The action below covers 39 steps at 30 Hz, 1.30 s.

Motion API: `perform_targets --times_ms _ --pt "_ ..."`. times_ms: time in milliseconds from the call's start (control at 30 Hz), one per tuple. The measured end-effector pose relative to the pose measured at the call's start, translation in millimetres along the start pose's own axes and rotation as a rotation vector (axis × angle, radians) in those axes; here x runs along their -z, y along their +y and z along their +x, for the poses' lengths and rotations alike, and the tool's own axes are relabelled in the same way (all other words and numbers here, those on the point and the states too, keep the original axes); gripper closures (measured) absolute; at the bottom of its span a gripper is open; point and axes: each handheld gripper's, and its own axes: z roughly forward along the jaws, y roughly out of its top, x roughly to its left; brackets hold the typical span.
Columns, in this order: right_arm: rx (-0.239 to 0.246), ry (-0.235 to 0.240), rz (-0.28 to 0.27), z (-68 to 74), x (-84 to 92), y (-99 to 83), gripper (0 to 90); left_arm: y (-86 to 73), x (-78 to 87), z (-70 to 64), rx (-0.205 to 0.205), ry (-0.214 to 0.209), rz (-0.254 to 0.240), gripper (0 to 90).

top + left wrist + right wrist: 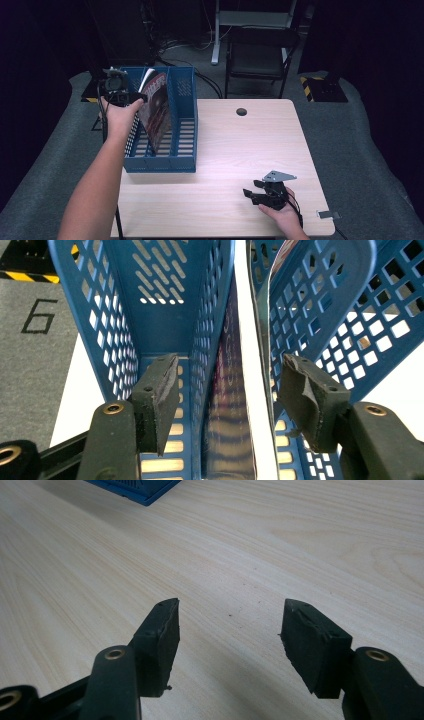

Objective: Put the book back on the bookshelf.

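Left gripper (pixel 227 390) is wide open, straddling the magazine (pixel 156 107) in the blue rack (pixel 182 162) upper left; unheld, it may flop. Right gripper (pixel 227 630) open, idle over counter (pixel 225 150).

Black folding chair (pixel 260 55) behind the table, grey floor mat (pixel 35 350) marked 6, yellow-black hazard tape (pixel 306 86)

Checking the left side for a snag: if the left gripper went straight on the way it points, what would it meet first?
Likely the magazine: its edge stands between the open jaws of the left gripper, leaning against a divider of the blue file rack. Depth is unclear, so the divider may come just as soon.
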Motion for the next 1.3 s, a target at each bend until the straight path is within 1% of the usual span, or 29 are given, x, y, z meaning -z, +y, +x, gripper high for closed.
perform_targets --times_ms 33,133,167,200,333,467,567,633,733,767,800,867,900,933,1033,1100,1133,1200,1267,1300 --pt "0.003 0.005 0.0 -0.1 0.0 0.0 40.1 0.6 1.7 0.0 0.003 0.001 -0.008 41.1" --pt "0.002 0.009 0.002 0.0 0.2 0.0 40.0 3.7 6.9 1.6 0.0 0.001 -0.009 41.0" --pt "0.006 0.002 0.002 -0.3 0.0 -0.1 40.0 4.7 8.2 1.8 0.003 0.001 -0.013 40.8" --pt "0.004 -0.002 -0.003 -0.3 -0.3 -0.2 40.0 5.7 9.9 2.5 -0.005 0.003 -0.015 40.7" --pt "0.0 0.002 -0.002 -0.7 0.1 0.1 40.0 8.7 15.2 2.7 -0.003 0.006 -0.024 40.2" --pt "-0.009 0.002 0.002 -0.4 0.0 0.0 40.0 11.6 20.6 2.2 -0.01 0.007 -0.02 40.2" --pt "-0.003 0.003 0.001 -1.1 -0.3 0.0 39.9 13.9 24.2 2.8 -0.018 0.004 -0.02 40.2" --pt "-0.007 0.003 0.002 -1.2 -0.4 -0.1 39.8 14.9 26.9 2.3 -0.015 0.003 -0.018 40.2" --pt "-0.008 0.0 0.003 -1.6 -0.6 -0.1 39.7 16.5 31.7 1.7 -0.033 -0.015 -0.013 40.2" --pt "-0.008 -0.005 -0.01 -1.5 -1.1 -0.5 39.7 16.6 32.8 0.3 -0.027 -0.02 -0.014 40.2" --pt "-0.01 -0.004 -0.009 -1.6 -1.0 -0.5 39.7 17.1 34.2 0.0 -0.037 -0.021 -0.015 40.3" --pt "-0.008 0.005 0.004 -2.1 -0.3 -0.2 39.8 18.4 38.6 -1.9 -0.043 -0.034 -0.011 40.3" --pt "-0.006 0.002 0.0 -2.4 -0.9 -0.5 39.7 19.0 39.9 -1.9 -0.054 -0.035 -0.014 40.2" --pt "-0.006 0.003 0.004 -2.5 -0.8 -0.5 39.7 19.5 42.6 -3.3 -0.051 -0.045 -0.012 40.2" --pt "-0.013 0.003 0.001 -1.9 -1.1 -0.7 39.7 19.7 49.2 -5.8 -0.065 -0.07 -0.013 40.2" --pt "-0.012 0.004 0.003 -2.2 -0.8 -0.6 39.7 19.0 52.9 -8.2 -0.08 -0.084 -0.01 40.2" --pt "-0.015 0.001 0.005 -2.1 -0.7 -0.6 39.7 18.7 54.8 -9.4 -0.092 -0.085 -0.006 40.2" --pt "-0.017 0.005 0.004 -1.9 -0.8 -0.4 39.7 17.2 58.2 -11.5 -0.105 -0.092 -0.004 40.2" --pt "-0.005 0.005 0.0 -2.2 -1.4 0.1 39.7 15.5 61.6 -13.4 -0.122 -0.103 0.0 40.2" --pt "-0.008 0.007 -0.003 -1.8 -1.6 0.1 39.7 14.5 63.1 -14.5 -0.132 -0.104 0.0 40.2"
